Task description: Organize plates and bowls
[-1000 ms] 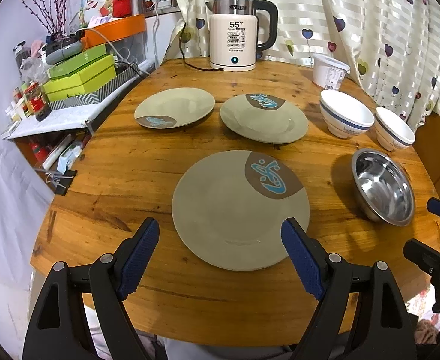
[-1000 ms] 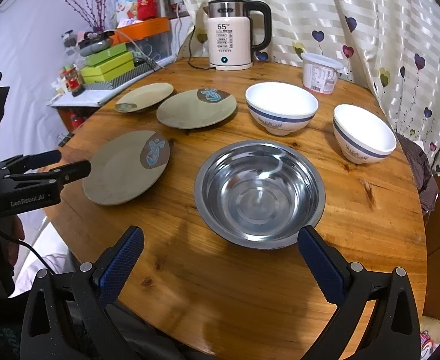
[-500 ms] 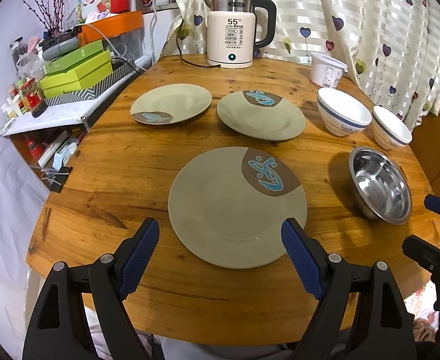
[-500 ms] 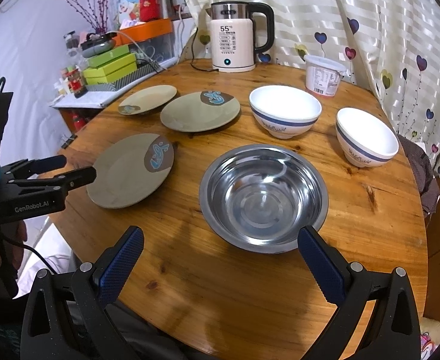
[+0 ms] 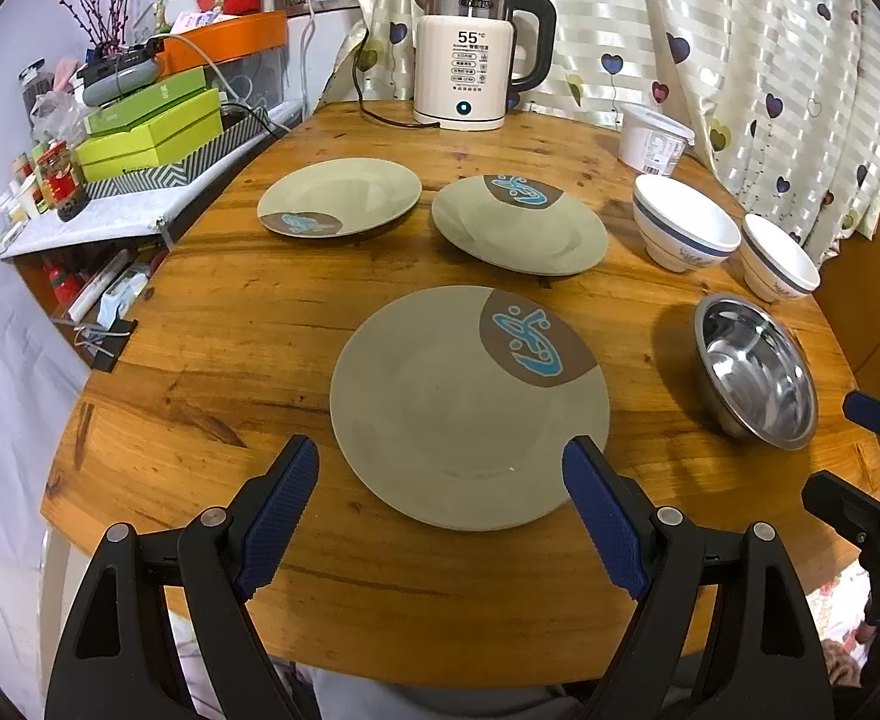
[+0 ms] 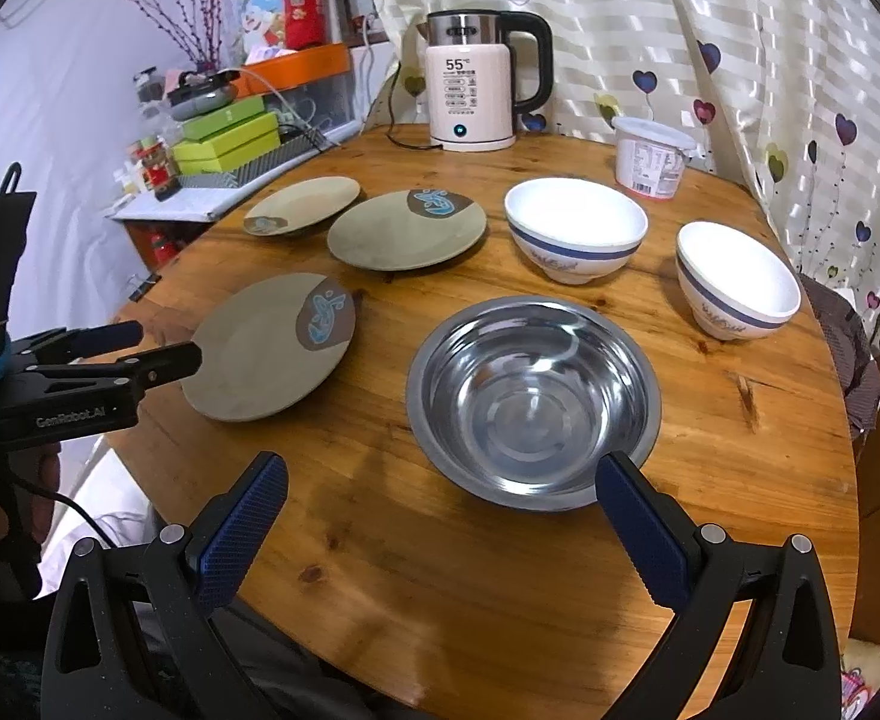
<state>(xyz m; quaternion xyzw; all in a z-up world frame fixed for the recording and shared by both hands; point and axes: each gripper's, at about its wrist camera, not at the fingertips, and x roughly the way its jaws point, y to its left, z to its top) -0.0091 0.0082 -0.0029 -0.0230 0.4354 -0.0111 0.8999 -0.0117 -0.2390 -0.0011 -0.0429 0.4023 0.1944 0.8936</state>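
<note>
We see a round wooden table (image 5: 248, 324) filling most of both views, backed by a striped curtain (image 5: 709, 18) printed with hearts; a cluttered side shelf (image 5: 98, 222) stands just beside its left edge.

On the table, nearest us, lies the largest plate (image 5: 457, 414), flat, its brown patch with the blue motif turned toward the far right. Being round, it has no long axis. Behind it sit two more plates: the middle plate (image 5: 517, 228) with its motif at the far edge, and the left plate (image 5: 338, 195) with its motif at the near-left edge. The steel bowl (image 6: 532, 396) stands upright to the right of the largest plate, apart from it. Beyond it stand two white bowls with blue bands, the larger white bowl (image 6: 574, 234) and the smaller white bowl (image 6: 736, 282), both mouth up. A kettle (image 5: 469, 66) reading 55 and a white tub (image 5: 652, 141) stand at the far edge.

Our left gripper (image 5: 440, 498) hovers with jaws spread wide, flanking the near rim of the largest plate, holding nothing. Our right gripper (image 6: 440, 516) is likewise wide apart and empty, at the steel bowl's near rim.
</note>
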